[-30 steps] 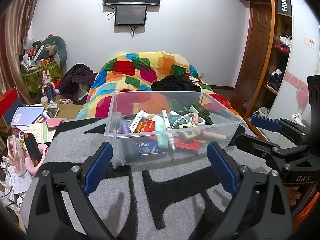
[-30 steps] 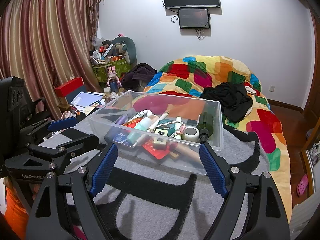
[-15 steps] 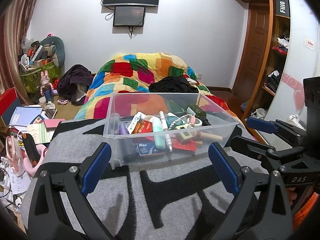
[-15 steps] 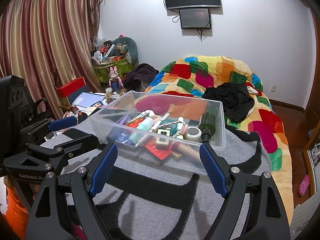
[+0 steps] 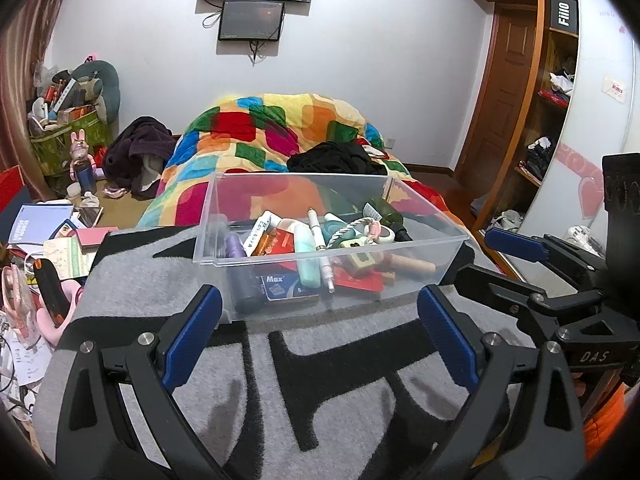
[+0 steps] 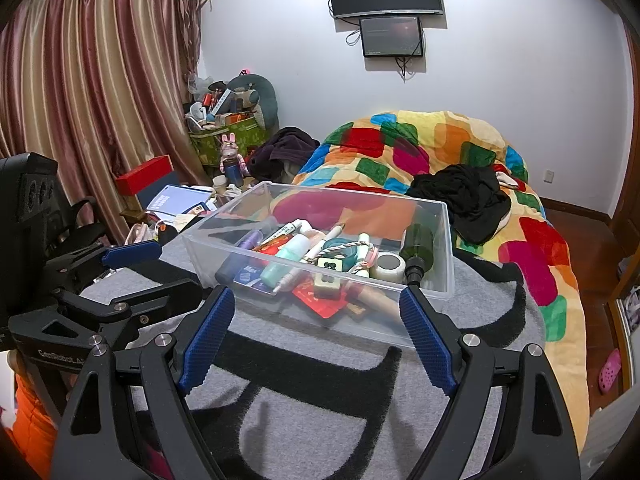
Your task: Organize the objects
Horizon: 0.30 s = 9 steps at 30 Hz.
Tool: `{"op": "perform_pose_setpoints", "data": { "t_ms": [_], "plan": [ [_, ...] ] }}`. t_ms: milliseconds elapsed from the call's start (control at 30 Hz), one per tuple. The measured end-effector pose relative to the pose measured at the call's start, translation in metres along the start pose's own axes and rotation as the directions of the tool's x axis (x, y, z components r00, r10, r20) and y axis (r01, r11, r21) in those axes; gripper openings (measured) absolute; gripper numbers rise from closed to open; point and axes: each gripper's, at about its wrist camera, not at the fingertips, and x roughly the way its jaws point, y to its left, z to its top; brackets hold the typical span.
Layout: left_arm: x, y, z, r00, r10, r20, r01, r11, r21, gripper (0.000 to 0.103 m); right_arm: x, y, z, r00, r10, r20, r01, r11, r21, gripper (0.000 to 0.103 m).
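A clear plastic bin (image 5: 224, 216) stands on a grey and black blanket (image 5: 168, 272); it also shows in the right wrist view (image 6: 444, 248). It holds several small items: a mint tube (image 5: 306, 252), a white pen (image 5: 320, 244), a dark green bottle (image 6: 418, 246), a tape roll (image 6: 387, 266) and a blue card box (image 5: 282, 287). My left gripper (image 5: 320, 312) is open and empty just in front of the bin. My right gripper (image 6: 316, 316) is open and empty, at the bin's near wall.
A bed with a multicoloured quilt (image 5: 280, 128) and black clothes (image 5: 336, 158) lies behind the bin. Books and clutter (image 5: 44, 232) lie to the left. A wardrobe (image 5: 556, 92) stands at the right. Curtains (image 6: 92, 92) hang at the left.
Both grippers have risen slightly and tilted, so the bin sits a little lower in both views. Both stay open. Nothing in the bin has moved.
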Motion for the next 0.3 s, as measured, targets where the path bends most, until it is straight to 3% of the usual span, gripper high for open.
{"op": "perform_pose_setpoints", "data": {
  "t_ms": [300],
  "plan": [
    [-0.0042,-0.0007,0.0005,0.999,0.028,0.022,-0.028,1.000,0.004,0.101,-0.0002,-0.0001,0.0001,1.000,0.000,-0.001,0.000,1.000,0.001,0.083]
  ]
}}
